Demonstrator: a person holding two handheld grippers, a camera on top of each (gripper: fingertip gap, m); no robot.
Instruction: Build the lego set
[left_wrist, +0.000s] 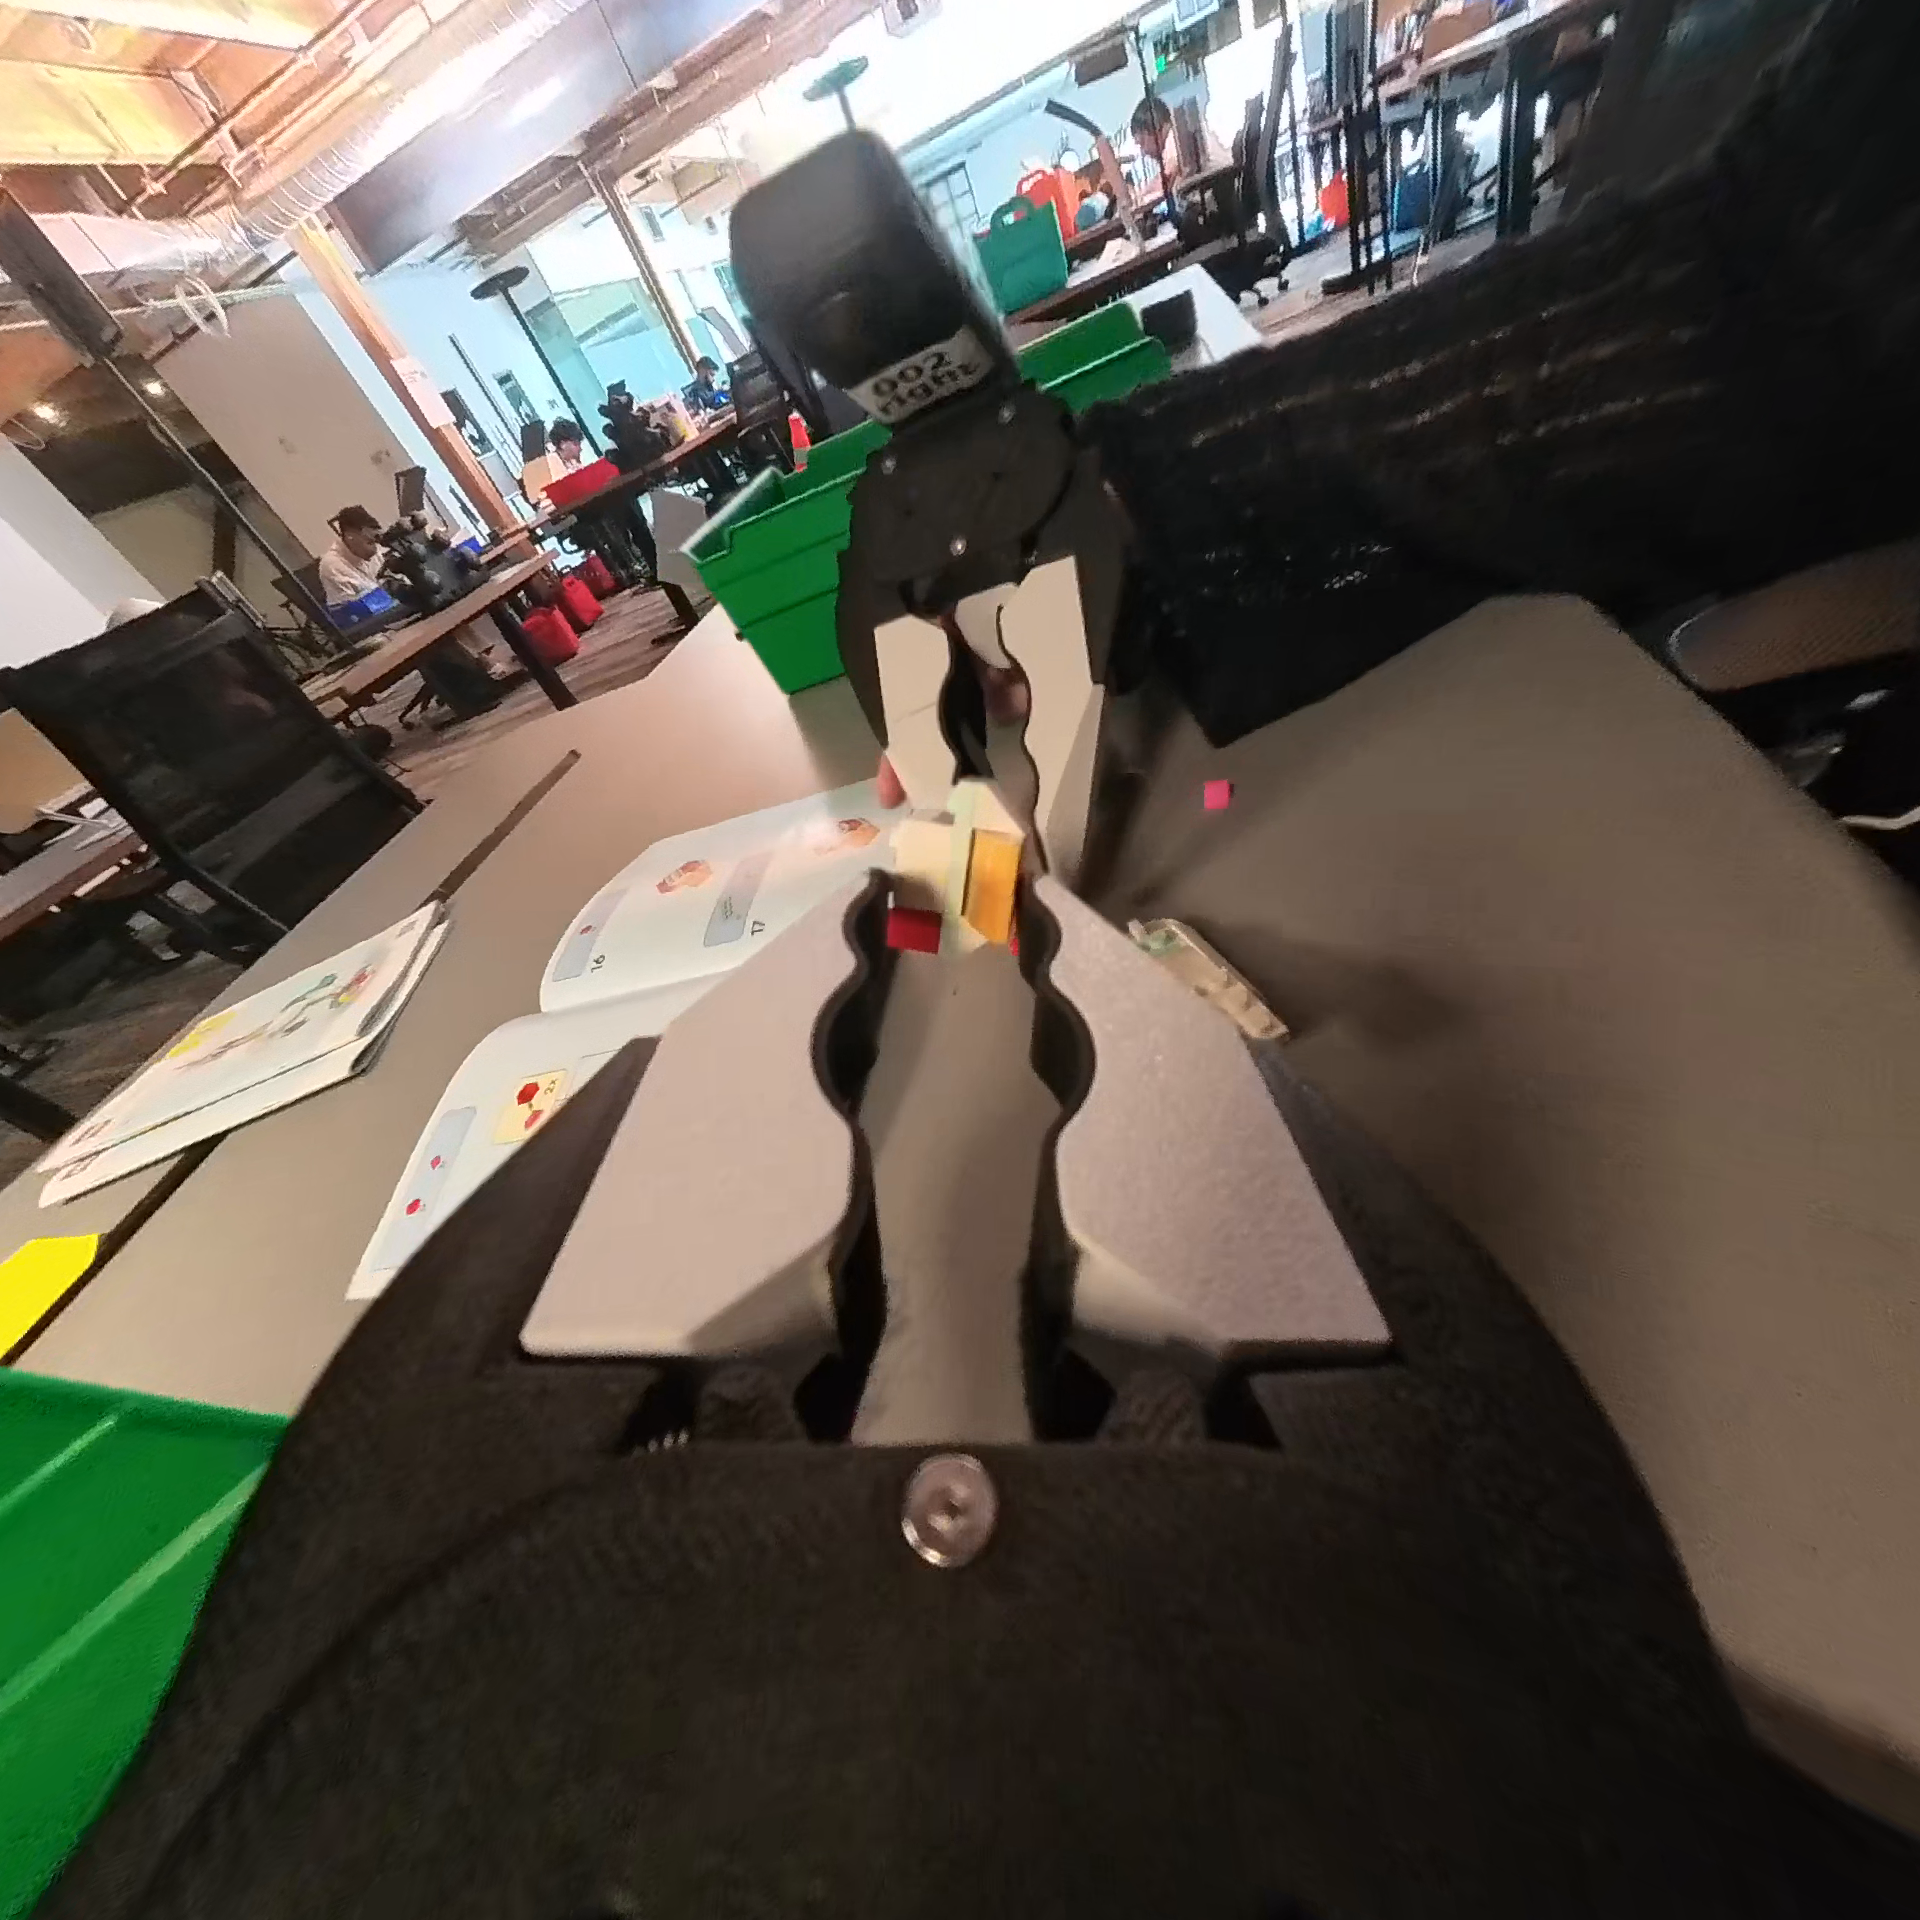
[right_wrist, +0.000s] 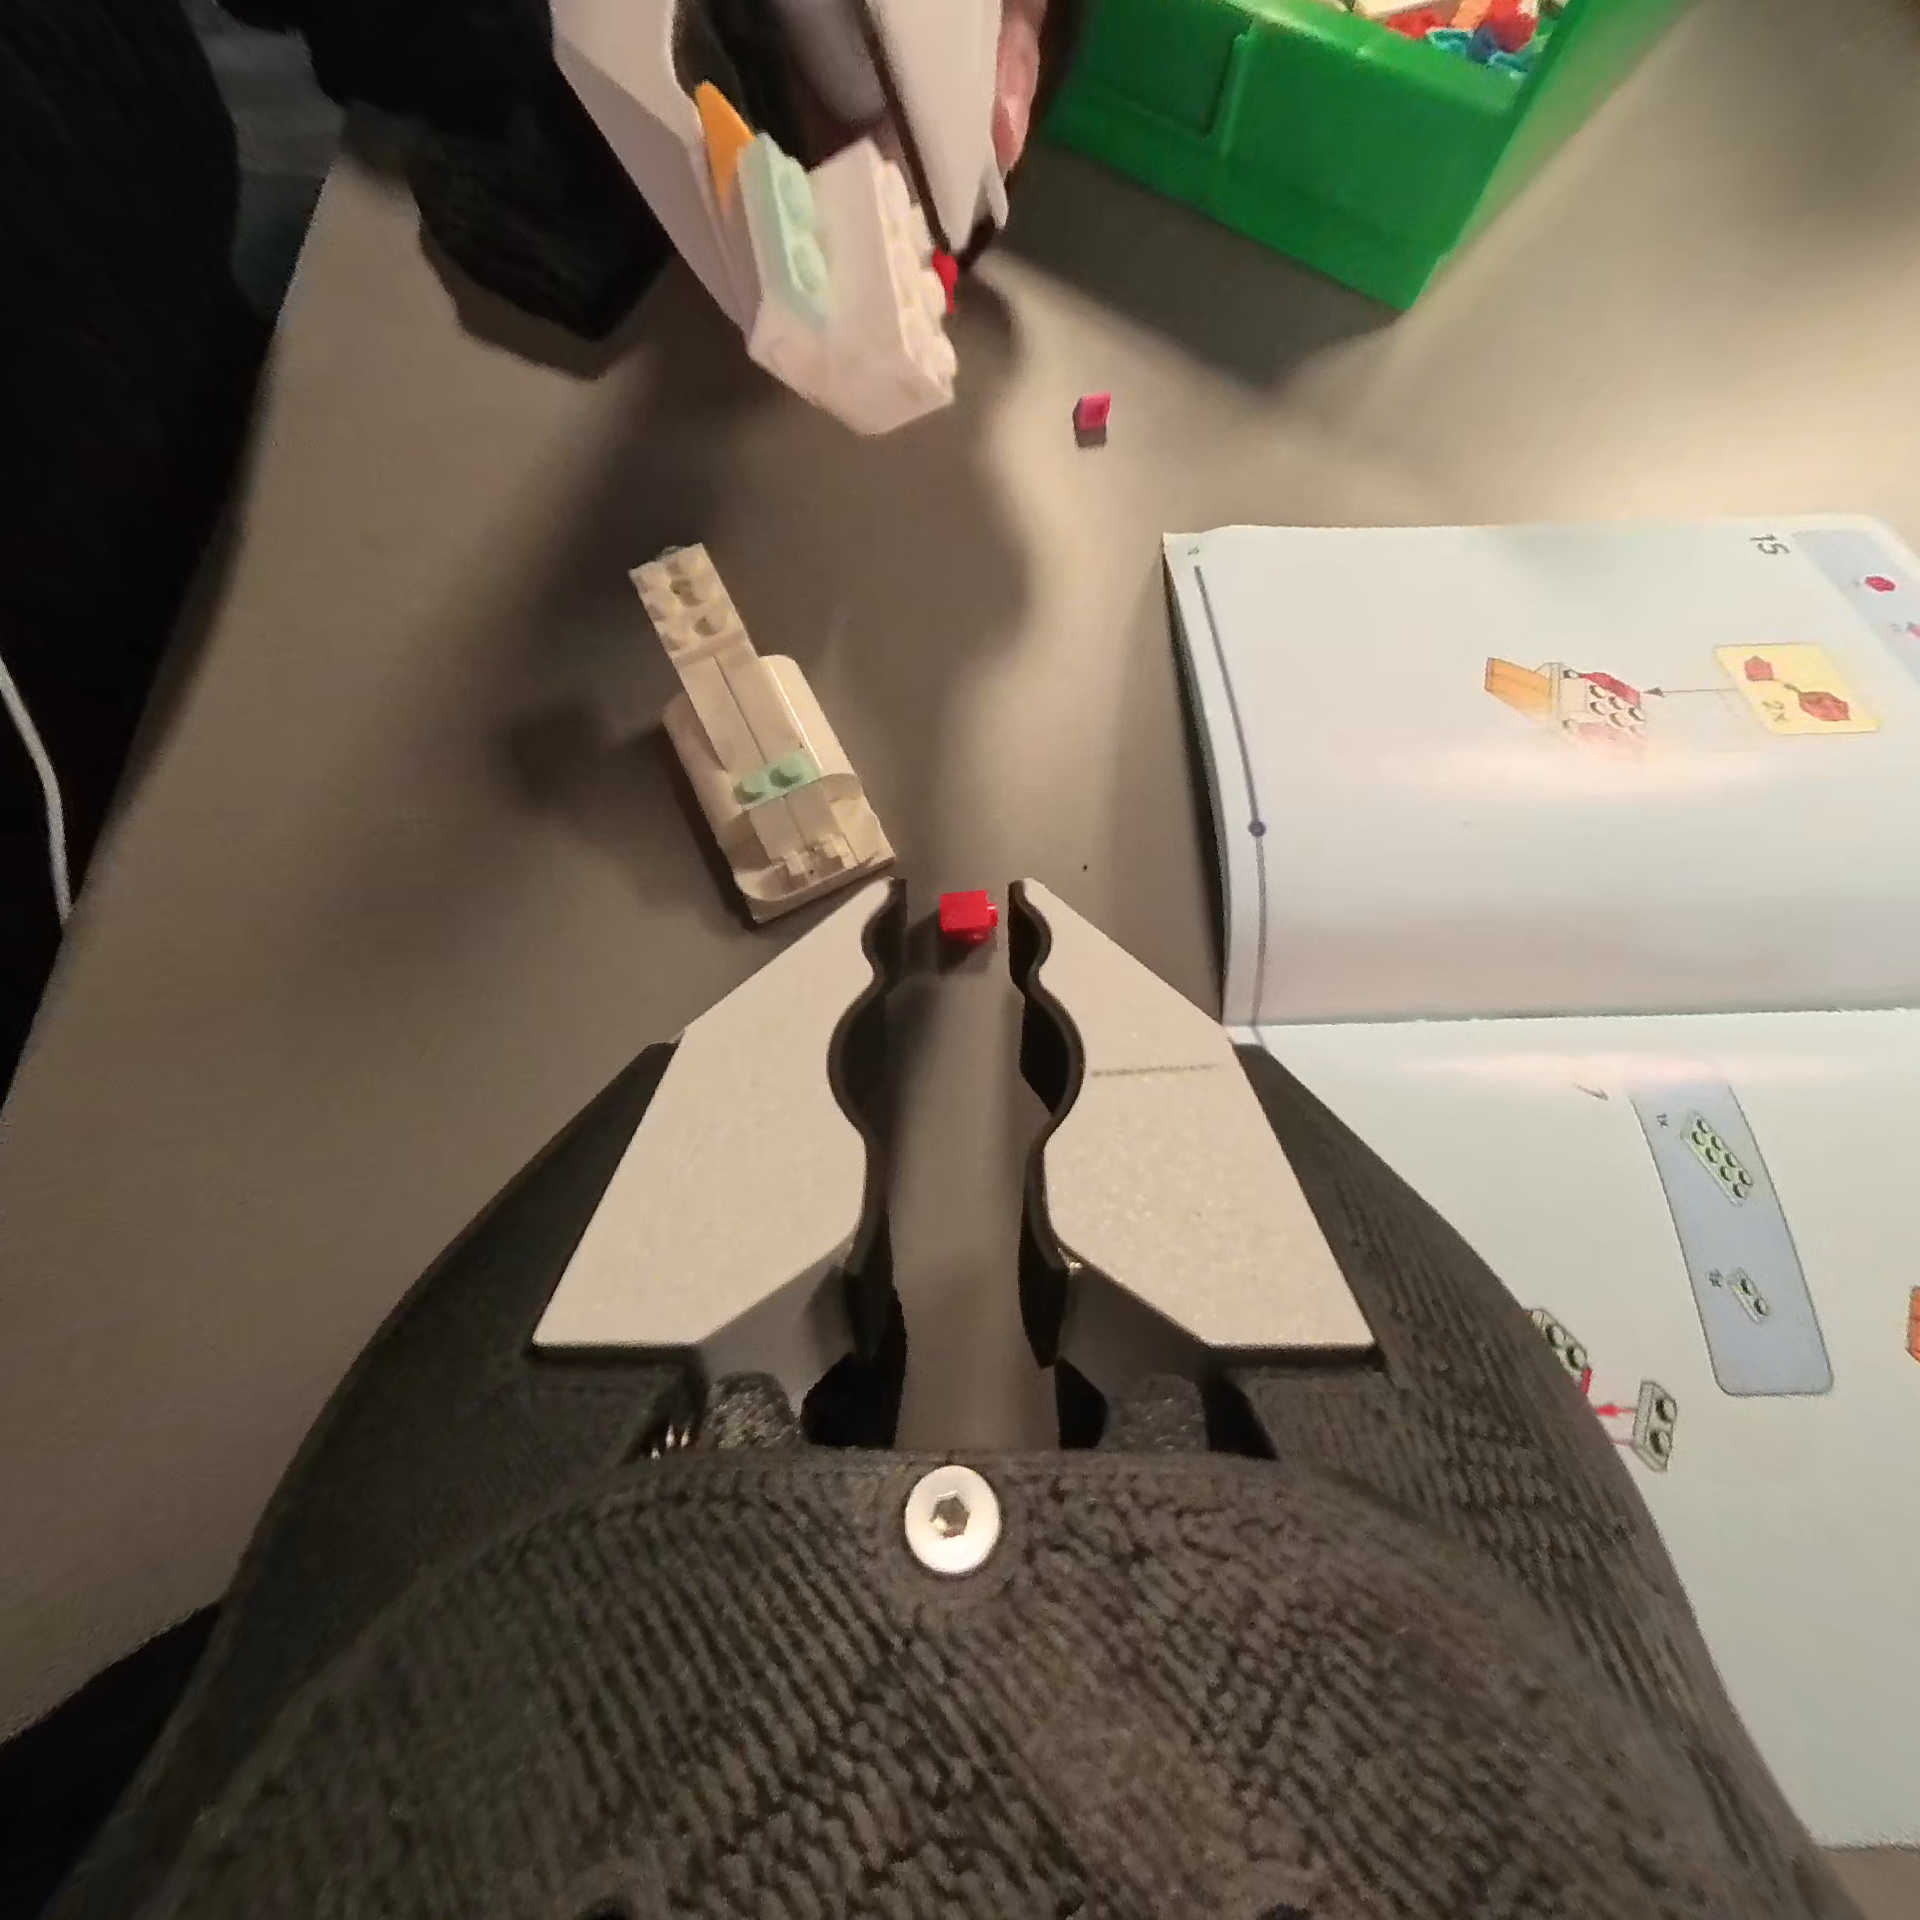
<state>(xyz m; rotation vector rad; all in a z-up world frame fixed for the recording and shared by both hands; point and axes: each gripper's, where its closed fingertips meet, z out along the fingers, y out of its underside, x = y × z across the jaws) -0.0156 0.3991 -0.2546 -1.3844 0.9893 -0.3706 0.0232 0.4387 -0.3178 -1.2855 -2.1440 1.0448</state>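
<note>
My left gripper (left_wrist: 961, 906) is shut on a small white, mint and orange lego assembly (left_wrist: 971, 878) with a red piece on its side, held above the table. It also shows at the top of the right wrist view (right_wrist: 925, 312), with the assembly (right_wrist: 831, 281) between its fingers. My right gripper (right_wrist: 954, 902) is open, low over the grey table (right_wrist: 416, 1039). A small loose red brick (right_wrist: 966, 916) lies between its tips, and the jaws stand wider than the brick. In the left wrist view, the right gripper (left_wrist: 982, 769) points down just behind the held assembly.
A white lego sub-build (right_wrist: 758, 748) lies left of the right gripper. A small magenta brick (right_wrist: 1091, 410) lies farther off. An open instruction booklet (right_wrist: 1558, 831) is on the right. A green parts bin (right_wrist: 1299, 135) stands behind. A second booklet (left_wrist: 260, 1039) and another green bin (left_wrist: 83, 1558) are at the left.
</note>
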